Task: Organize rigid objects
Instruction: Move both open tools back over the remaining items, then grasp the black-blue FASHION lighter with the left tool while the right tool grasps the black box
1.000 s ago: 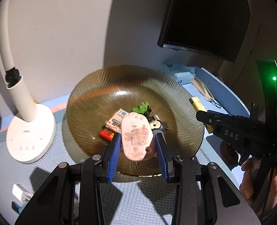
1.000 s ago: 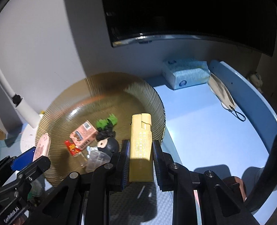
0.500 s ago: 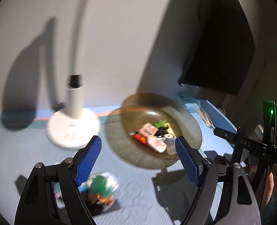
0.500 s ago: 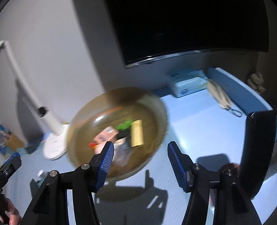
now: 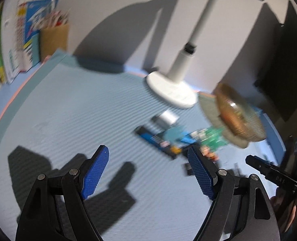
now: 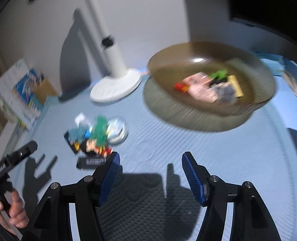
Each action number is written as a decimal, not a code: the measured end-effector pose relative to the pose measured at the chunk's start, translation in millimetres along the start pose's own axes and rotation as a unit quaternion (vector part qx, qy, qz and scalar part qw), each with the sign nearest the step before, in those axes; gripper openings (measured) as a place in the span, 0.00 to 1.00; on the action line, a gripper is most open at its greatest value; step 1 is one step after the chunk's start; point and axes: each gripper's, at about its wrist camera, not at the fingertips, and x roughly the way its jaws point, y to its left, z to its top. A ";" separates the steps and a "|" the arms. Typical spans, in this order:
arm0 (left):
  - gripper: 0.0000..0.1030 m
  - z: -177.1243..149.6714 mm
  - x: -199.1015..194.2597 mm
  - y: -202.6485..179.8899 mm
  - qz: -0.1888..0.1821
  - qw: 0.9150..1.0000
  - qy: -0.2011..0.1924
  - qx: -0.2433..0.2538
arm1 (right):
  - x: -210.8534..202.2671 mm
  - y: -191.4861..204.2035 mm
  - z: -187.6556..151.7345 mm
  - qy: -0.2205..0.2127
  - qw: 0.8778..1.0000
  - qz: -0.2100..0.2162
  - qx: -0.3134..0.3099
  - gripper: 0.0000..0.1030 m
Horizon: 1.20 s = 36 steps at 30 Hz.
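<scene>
A ribbed brown glass bowl [image 6: 208, 47] holds a yellow box [image 6: 236, 86], a pink oval piece [image 6: 202, 93] and red and green bits. A blurred pile of small things [image 6: 96, 138] lies on the mat left of the bowl, with a green toy, a round clear case [image 6: 119, 130] and a black bar [image 6: 92, 161]. My right gripper [image 6: 151, 157] hovers near the pile, its jaws opening with nothing between them. My left gripper [image 5: 147, 154] stands wide open and empty, just in front of the same pile [image 5: 174, 138]. From that view the bowl [image 5: 239, 118] is at the right.
A white desk lamp's base [image 6: 116, 87] stands behind the pile, against the wall. Books and a cardboard box [image 5: 54, 38] sit at the far left. A dark monitor [image 5: 279, 70] hangs at the right. A blue ribbed mat [image 5: 78, 110] covers the desk. A hand [image 6: 15, 210] shows at the left edge.
Both grippers let go of their loads, the pink piece and the yellow box, which now lie in the bowl. Both opened and swung left, away from the bowl towards the pile.
</scene>
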 end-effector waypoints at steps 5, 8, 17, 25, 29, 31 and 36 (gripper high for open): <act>0.77 -13.8 20.3 16.7 0.030 1.000 0.009 -0.005 | 22.0 4.7 -14.3 0.006 1.000 0.023 -0.018 0.61; 0.77 -15.7 26.0 16.4 0.040 0.999 0.023 0.001 | 25.4 7.8 -15.3 0.007 0.999 0.025 -0.027 0.64; 0.77 -21.1 24.8 7.0 0.044 0.998 0.023 0.029 | 25.0 25.3 -20.1 0.000 0.998 0.017 -0.068 0.82; 0.77 -16.6 36.9 -14.3 0.075 0.994 0.053 0.065 | 29.2 26.1 -17.0 0.016 0.998 0.011 -0.063 0.82; 0.78 -1.6 52.4 -37.6 0.055 0.993 0.075 0.071 | 18.2 18.4 -7.6 0.013 0.999 0.038 -0.021 0.82; 0.78 5.9 68.8 -46.3 0.049 0.992 0.092 0.074 | 18.6 21.5 -0.6 0.025 0.998 0.044 -0.028 0.82; 0.77 13.2 96.5 -62.4 0.091 0.986 0.091 0.103 | 35.2 46.4 10.7 0.069 0.990 0.041 -0.115 0.82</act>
